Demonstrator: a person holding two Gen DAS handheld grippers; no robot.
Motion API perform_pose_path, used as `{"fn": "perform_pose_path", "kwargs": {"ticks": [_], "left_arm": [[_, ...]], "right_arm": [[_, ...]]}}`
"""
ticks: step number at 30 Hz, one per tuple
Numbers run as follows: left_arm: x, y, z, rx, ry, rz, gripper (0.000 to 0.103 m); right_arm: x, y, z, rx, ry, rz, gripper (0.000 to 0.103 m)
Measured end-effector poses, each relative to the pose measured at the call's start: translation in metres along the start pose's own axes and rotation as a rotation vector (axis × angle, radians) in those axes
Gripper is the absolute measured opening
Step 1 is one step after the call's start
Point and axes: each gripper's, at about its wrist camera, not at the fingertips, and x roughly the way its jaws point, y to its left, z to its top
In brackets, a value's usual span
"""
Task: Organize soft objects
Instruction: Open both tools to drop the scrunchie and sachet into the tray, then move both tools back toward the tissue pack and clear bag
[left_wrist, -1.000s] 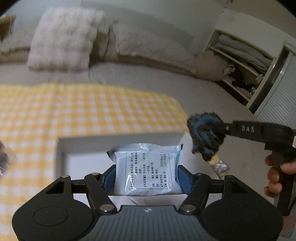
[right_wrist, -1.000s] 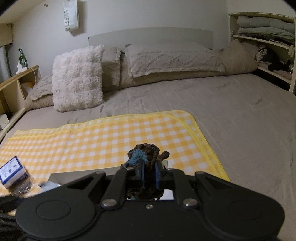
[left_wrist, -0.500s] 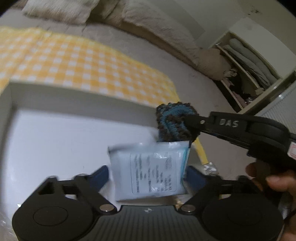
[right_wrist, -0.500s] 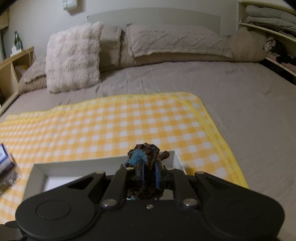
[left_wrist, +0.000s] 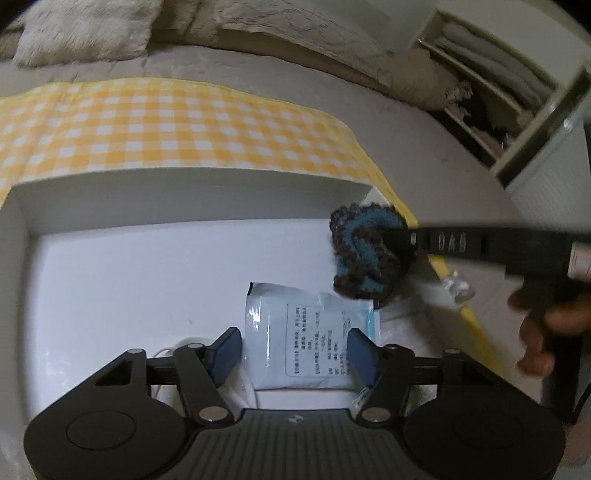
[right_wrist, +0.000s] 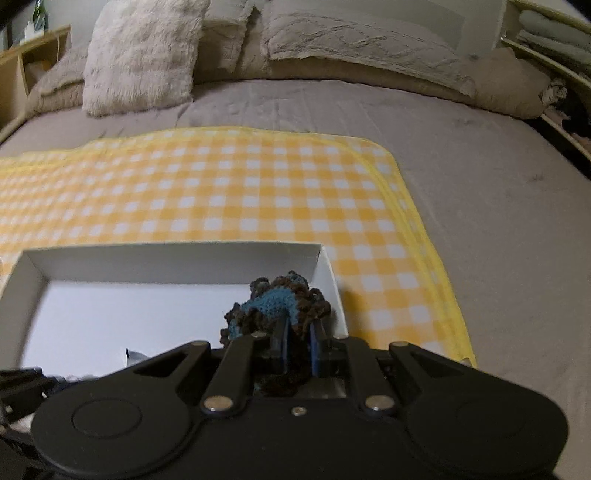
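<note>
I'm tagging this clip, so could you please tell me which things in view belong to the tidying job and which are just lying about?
Part of the job:
- white packet, between the closing left gripper
- crocheted piece, in the right gripper
- white box

Just lying about:
- checked blanket
- fluffy pillow
- shelf of folded linen

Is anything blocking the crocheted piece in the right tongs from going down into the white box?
Nothing visible blocks it. The crocheted piece, clamped in the right tongs, hangs over the white box's right end. Just below lies the white packet, between the closing left tongs; bare floor remains beside it.
</note>
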Motion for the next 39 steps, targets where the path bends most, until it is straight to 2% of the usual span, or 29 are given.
{"fn": "perform_pose_path", "kwargs": {"ticks": [3,5,8,10,19,24,34,39], "left_arm": [[-0.001,-0.009,-0.003,0.093,0.019,0.051,0.056],[-0.004,-0.011,-0.008,0.121,0.029,0.068,0.056],[-0.006,-0.013,-0.008,0.118,0.043,0.072,0.056],[-0.008,-0.01,-0.008,0.108,0.044,0.077,0.056],[-0.039,-0.01,-0.003,0.08,-0.014,0.094,0.059],[-0.058,-0.014,-0.002,0.068,-0.05,0.098,0.067],[-0.095,-0.019,-0.01,0.07,-0.104,0.114,0.082],[-0.113,-0.017,-0.016,0.073,-0.127,0.131,0.089]], "right_arm": [[-0.007,-0.003,0.003,0.024,-0.042,0.001,0.024],[-0.012,-0.003,0.005,0.013,-0.062,0.018,0.025],[-0.017,-0.002,0.009,0.012,-0.069,0.034,0.028],[-0.022,-0.002,0.01,0.016,-0.069,0.048,0.035],[-0.056,-0.006,0.005,0.047,-0.109,0.086,0.038],[-0.079,-0.005,-0.003,0.063,-0.14,0.106,0.039],[-0.121,-0.012,-0.023,0.088,-0.198,0.105,0.055],[-0.142,-0.013,-0.037,0.085,-0.225,0.107,0.06]]}}
